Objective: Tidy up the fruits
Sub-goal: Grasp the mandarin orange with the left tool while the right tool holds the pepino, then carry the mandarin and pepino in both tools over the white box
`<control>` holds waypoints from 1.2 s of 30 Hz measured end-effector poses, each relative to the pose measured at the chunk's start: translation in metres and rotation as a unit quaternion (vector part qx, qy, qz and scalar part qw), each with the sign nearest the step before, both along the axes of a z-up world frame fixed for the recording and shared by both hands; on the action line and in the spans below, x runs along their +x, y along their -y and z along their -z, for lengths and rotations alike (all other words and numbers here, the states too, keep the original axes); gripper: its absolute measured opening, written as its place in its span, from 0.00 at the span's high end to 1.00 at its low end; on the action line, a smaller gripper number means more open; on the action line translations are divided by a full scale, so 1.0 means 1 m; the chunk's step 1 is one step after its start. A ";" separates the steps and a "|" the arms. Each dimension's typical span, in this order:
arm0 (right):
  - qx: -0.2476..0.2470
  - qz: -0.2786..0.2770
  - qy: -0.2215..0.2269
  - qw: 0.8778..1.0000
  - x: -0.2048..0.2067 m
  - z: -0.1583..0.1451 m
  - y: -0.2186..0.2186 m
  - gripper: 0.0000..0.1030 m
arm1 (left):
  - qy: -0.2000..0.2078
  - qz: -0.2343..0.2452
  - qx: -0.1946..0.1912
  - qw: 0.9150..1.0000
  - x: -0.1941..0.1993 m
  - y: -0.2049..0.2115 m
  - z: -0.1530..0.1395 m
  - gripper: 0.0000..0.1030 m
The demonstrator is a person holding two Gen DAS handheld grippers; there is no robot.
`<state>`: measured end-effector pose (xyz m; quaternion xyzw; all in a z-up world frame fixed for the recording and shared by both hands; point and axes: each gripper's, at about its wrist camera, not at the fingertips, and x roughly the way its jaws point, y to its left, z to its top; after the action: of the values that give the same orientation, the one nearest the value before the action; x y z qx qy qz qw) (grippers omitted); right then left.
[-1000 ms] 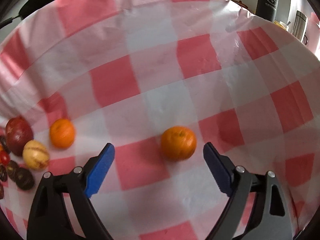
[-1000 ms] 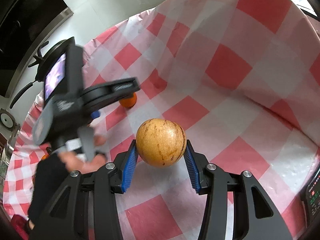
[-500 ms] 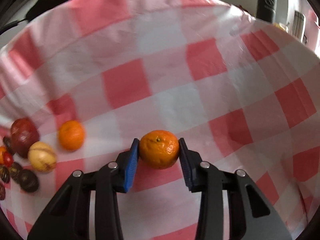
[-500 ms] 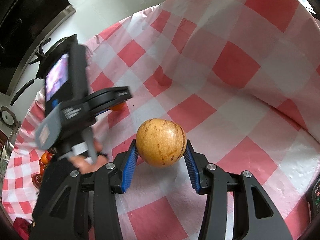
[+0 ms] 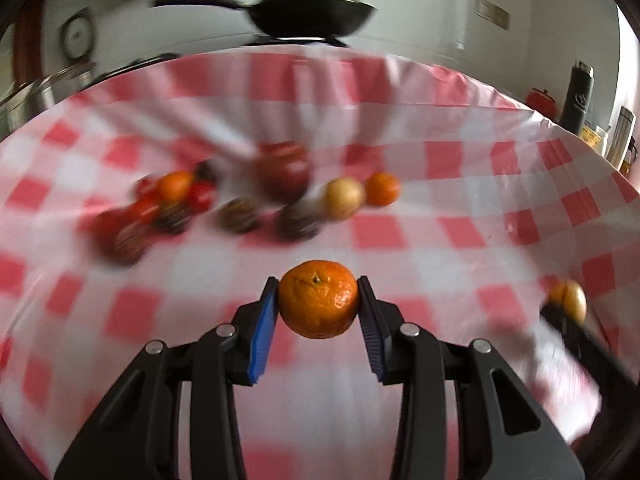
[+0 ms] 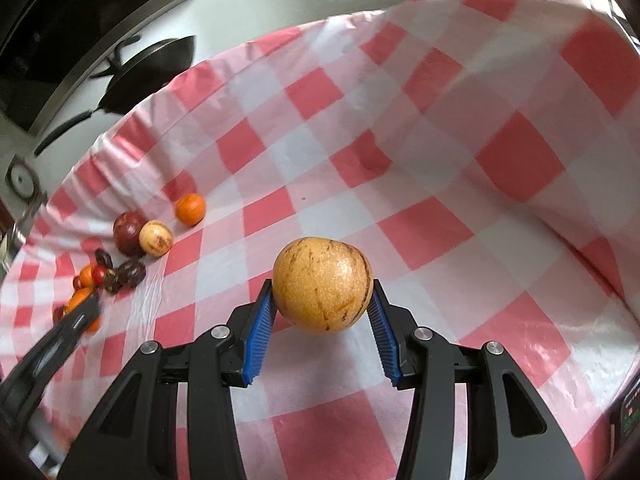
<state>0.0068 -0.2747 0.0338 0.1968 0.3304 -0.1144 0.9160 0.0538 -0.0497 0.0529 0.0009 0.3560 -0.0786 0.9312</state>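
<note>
My left gripper (image 5: 318, 308) is shut on an orange mandarin (image 5: 318, 305), held clear above the red-and-white checked cloth (image 5: 400, 420). My right gripper (image 6: 322, 300) is shut on a yellow streaked melon-like fruit (image 6: 322, 290), also lifted off the cloth (image 6: 480, 240). A blurred group of fruit lies further back in the left wrist view: a dark red apple (image 5: 286, 172), a pale streaked fruit (image 5: 344, 198), another mandarin (image 5: 382, 189), several small red and dark fruits. The same group shows at the left of the right wrist view: apple (image 6: 130, 227), pale fruit (image 6: 156, 239), mandarin (image 6: 190, 209).
A black wok (image 5: 308, 12) stands beyond the table's far edge. A dark flask (image 5: 578, 96) and a red pot (image 5: 540, 100) stand at the far right. The other gripper's dark body (image 6: 52, 344) reaches in at the lower left of the right wrist view.
My left gripper closed on the mandarin, lifted it and swung left, so the fruit group now lies ahead. The right gripper kept its fruit and rolled a little.
</note>
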 end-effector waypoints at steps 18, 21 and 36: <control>-0.003 -0.326 0.002 0.945 -0.063 -0.032 -0.198 0.55 | -0.004 -0.159 0.006 0.987 -0.207 -0.209 0.001 0.62; -0.011 -0.363 0.003 0.932 -0.083 -0.036 -0.225 0.55 | 0.001 -0.181 0.001 0.984 -0.235 -0.235 -0.002 0.62; -0.054 -0.527 0.020 0.848 -0.191 -0.047 -0.341 0.55 | 0.002 -0.250 0.000 0.968 -0.350 -0.318 0.013 0.62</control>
<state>-0.1842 0.0668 0.0808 -0.0547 0.3595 0.3718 0.8541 -0.2957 0.2684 0.0404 -0.0877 0.3432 0.1570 0.9219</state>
